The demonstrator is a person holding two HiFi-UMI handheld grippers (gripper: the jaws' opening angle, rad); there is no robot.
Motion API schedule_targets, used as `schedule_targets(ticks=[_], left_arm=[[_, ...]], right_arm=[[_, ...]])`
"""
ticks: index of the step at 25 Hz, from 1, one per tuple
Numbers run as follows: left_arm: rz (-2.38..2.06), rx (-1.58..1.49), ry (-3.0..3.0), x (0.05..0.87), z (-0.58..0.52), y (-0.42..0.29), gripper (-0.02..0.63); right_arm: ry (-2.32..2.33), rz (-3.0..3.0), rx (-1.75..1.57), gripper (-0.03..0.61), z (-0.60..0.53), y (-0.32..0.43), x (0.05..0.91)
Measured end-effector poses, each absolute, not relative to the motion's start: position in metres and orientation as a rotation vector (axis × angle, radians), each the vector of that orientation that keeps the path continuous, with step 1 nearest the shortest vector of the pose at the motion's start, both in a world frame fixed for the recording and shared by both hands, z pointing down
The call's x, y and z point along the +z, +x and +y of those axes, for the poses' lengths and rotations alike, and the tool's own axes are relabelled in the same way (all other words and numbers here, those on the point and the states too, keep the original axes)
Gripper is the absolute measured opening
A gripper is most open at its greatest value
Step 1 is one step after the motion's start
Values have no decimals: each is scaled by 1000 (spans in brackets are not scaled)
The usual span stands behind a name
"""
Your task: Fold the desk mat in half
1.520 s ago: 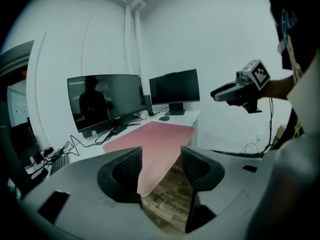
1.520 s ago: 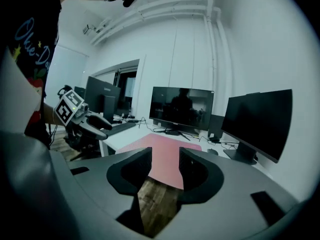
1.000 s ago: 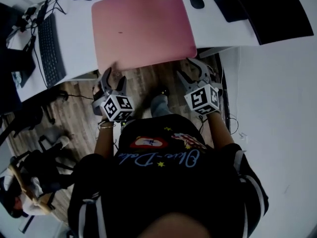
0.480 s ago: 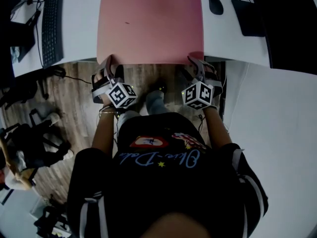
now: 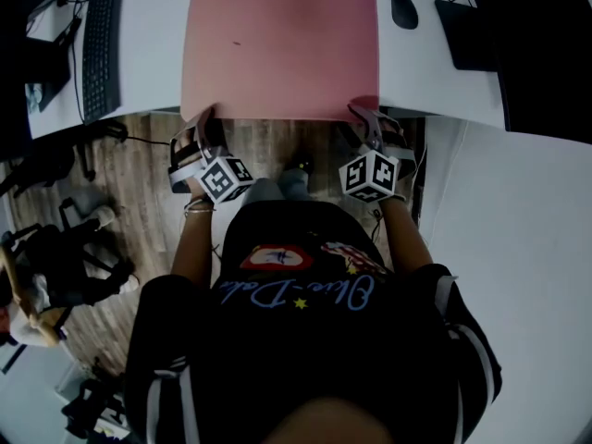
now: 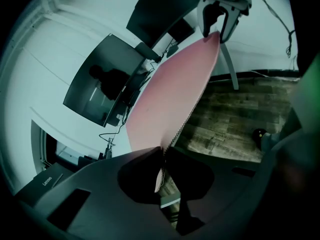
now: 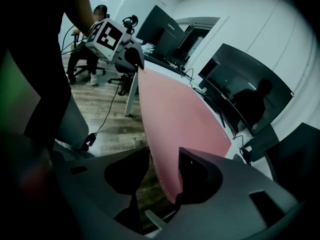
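Note:
The pink desk mat (image 5: 282, 44) lies flat on the white desk (image 5: 153, 63), its near edge hanging slightly over the desk front. My left gripper (image 5: 205, 124) is at the near left corner. In the left gripper view its jaws (image 6: 162, 154) are closing and pinch the mat's stitched edge (image 6: 175, 99). My right gripper (image 5: 368, 118) is at the near right corner. In the right gripper view its closing jaws (image 7: 165, 159) straddle the mat edge (image 7: 175, 114), with a gap still showing on one side. Each gripper shows in the other's view: the right gripper (image 6: 220, 26), the left gripper (image 7: 132, 59).
A black keyboard (image 5: 97, 44) lies left of the mat. Right of it are a mouse (image 5: 404, 10) and a dark pad (image 5: 467, 30). Dark monitors (image 6: 100, 84) stand behind the desk. Wooden floor (image 5: 139, 165) lies below, and a seated person (image 7: 92, 34) is off to the left.
Both grippers have come up from below the desk edge to the mat's near corners. The left jaws have closed onto the mat edge; the right jaws now straddle it.

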State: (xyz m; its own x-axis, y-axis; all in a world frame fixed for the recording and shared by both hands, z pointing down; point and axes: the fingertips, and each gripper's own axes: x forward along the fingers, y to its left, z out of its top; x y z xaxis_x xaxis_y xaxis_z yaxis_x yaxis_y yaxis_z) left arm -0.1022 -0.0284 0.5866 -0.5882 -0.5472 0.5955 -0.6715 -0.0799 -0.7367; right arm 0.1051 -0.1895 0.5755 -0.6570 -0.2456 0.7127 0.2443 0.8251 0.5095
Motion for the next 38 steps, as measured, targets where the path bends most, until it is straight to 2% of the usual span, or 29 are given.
schedule_targets(ticks=[6,18,20,22,26,38], left_arm=[[-2087,1694,1410,561,-34,-105,20],[-2218,1544,1460,495,-75,-122,20],[-2213,1536,1484,491,-80,-127,20],[-2201,1528,1507,489,-86,-132,20],[-2178,1520,1534,490,-101,-143,20],[-2149,1470,1639,487,-159,-190,20]], right_arm=[[-32,-2176,-712,77,-180,110,577],[38,-2179,-662,66,-197,114,565],[69,-2201,-652,24,-201,112,555],[119,-2232,-628,17,-208,109,542],[224,-2276,-533,15,-230,98,526],[392,-2268,-563,15,-311,40,494]])
